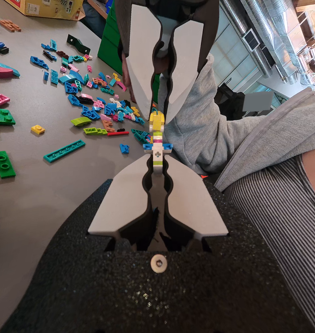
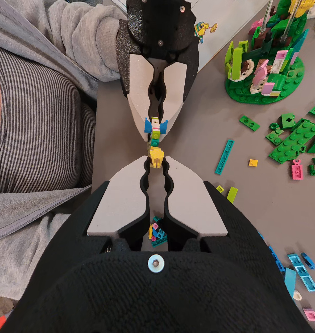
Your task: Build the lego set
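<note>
A small lego figure (image 1: 157,142) hangs in the air between my two grippers, which face each other tip to tip. It has a yellow end, a lime, teal and pink middle, blue wing pieces and a white end. My left gripper (image 1: 157,160) is shut on the white end. My right gripper (image 2: 155,160) is shut on the yellow end of the figure (image 2: 155,142). The right gripper also shows at the top of the left wrist view (image 1: 157,115), and the left gripper at the top of the right wrist view (image 2: 155,129).
Loose bricks (image 1: 99,100) lie scattered on the grey table (image 1: 35,189), with a teal long plate (image 1: 64,151) and a yellow box (image 1: 50,9). A green round build (image 2: 265,72), green plates (image 2: 295,142) and a booklet (image 2: 216,27) lie right. The person's torso is close. Only a small space, under 4 cm, lies between the two pairs of fingers.
</note>
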### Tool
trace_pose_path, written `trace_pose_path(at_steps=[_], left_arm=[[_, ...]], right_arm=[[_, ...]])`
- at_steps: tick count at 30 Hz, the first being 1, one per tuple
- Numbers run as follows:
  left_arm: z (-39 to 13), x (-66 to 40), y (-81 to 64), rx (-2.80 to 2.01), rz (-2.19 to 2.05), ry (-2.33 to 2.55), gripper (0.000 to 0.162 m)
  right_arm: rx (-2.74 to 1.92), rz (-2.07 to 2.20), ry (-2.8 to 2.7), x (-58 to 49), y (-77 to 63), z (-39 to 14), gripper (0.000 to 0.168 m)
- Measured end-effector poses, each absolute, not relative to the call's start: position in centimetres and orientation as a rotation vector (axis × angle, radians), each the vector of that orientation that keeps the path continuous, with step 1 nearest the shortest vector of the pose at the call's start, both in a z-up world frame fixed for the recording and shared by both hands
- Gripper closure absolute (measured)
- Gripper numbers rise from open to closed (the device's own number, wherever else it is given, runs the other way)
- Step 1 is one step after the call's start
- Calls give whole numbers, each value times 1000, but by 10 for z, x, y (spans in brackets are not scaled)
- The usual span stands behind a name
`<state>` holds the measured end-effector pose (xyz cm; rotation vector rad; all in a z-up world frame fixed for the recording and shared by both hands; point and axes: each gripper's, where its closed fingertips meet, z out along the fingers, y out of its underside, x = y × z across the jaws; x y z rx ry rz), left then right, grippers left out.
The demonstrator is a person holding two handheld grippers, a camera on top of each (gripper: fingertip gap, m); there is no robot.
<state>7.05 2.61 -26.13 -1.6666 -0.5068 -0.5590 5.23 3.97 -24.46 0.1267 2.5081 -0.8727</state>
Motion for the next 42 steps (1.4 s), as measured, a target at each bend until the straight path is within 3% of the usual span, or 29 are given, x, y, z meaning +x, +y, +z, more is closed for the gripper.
trace_pose_path(at_steps=[42], left_arm=[[-259, 66, 24, -1625, -571, -537, 154]], right_arm=[[72, -1024, 2569, 48, 36, -225, 156]])
